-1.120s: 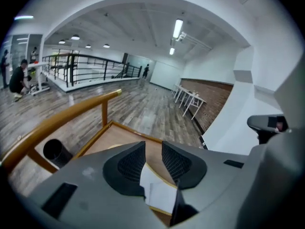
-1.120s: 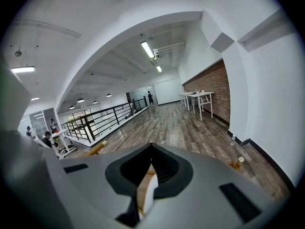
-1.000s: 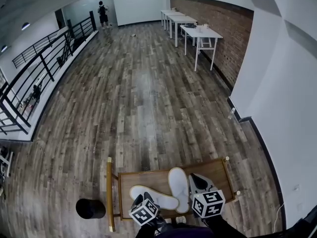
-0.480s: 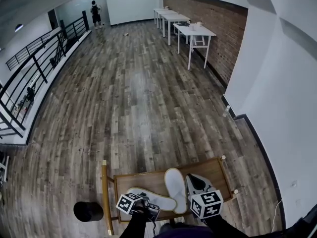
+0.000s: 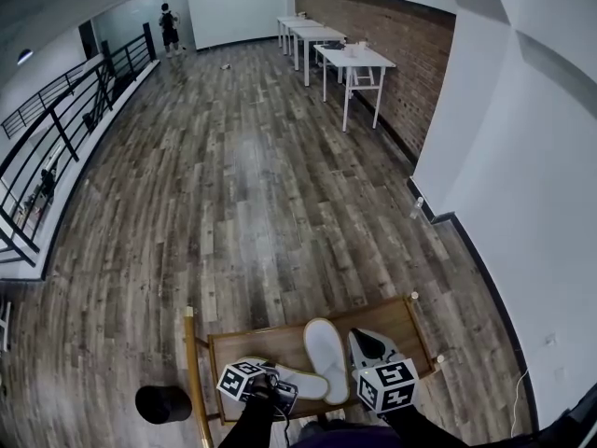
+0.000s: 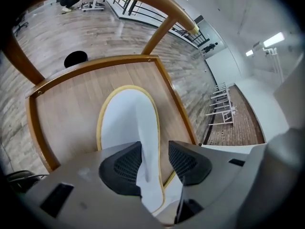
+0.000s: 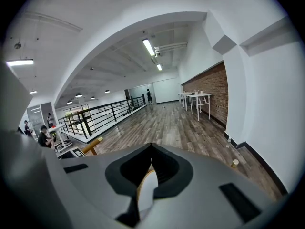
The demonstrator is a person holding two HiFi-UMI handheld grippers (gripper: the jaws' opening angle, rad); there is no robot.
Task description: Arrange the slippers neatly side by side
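The left gripper [image 6: 155, 163] has its jaws apart around the near end of a white slipper [image 6: 126, 123] lying flat on the wooden surface [image 6: 66, 104]. The right gripper [image 7: 151, 175] is clamped on the other slipper [image 7: 147, 190], at its edge.

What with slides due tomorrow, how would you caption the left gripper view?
Open left tool straddling a white, yellow-edged slipper on the rimmed brown wooden table.

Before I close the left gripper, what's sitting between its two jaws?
A raised fold of the white slipper stands between them. The left gripper's jaws are apart around it, above the wooden seat. The left gripper view shows this.
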